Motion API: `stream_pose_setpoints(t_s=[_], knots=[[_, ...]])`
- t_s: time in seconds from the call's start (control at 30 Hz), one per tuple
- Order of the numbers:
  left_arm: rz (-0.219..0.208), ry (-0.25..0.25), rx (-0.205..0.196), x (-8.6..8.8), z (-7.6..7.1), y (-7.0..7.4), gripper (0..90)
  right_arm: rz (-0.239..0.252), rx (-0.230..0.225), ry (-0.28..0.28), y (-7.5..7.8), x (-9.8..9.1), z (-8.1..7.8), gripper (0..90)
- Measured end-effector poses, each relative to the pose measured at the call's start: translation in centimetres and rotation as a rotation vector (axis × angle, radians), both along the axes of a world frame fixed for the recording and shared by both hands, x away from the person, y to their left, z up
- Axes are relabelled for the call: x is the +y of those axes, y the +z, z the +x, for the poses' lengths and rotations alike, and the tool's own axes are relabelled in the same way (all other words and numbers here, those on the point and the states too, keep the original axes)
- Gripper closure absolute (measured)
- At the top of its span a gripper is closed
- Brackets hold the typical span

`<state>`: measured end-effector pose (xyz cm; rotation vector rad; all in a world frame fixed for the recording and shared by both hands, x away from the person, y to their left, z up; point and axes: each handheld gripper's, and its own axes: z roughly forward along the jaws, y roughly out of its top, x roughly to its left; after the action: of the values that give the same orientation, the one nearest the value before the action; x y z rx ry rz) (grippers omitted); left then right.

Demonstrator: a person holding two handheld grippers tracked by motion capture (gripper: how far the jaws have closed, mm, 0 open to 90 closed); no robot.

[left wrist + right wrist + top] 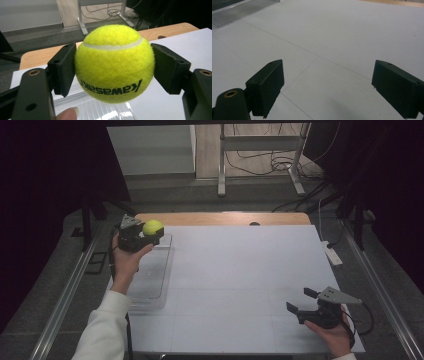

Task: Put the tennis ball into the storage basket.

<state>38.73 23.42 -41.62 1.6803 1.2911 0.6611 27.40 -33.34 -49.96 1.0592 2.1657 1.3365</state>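
You've got one readable mark: black "Kawasaki" lettering, upside down in the left gripper view, printed on the yellow tennis ball (113,63), low on its front face under the white seam.

The tennis ball (114,63) is bright yellow-green and fuzzy, with a pale whitish seam curving across its top and black lettering printed upside down on its lower half; the left gripper (113,67) on either side of it is matt black, with small brass-coloured rings set in its arms. The table (240,270) wears a plain white sheet crossed by thin grey lines, with a strip of light brown wood at its far edge; the tray (155,275) is clear and ribbed; the right gripper (332,90) is black too; the person's sleeve (105,325) is white.
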Motion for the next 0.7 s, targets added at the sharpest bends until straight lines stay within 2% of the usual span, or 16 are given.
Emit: stream_pose_setpoints(t_s=[0.7], knots=[[0.022,0.047,0.033,1.2,1.0,-0.4,26.6,-0.001,0.001,-0.001,0.0,0.0,0.0,11.2]])
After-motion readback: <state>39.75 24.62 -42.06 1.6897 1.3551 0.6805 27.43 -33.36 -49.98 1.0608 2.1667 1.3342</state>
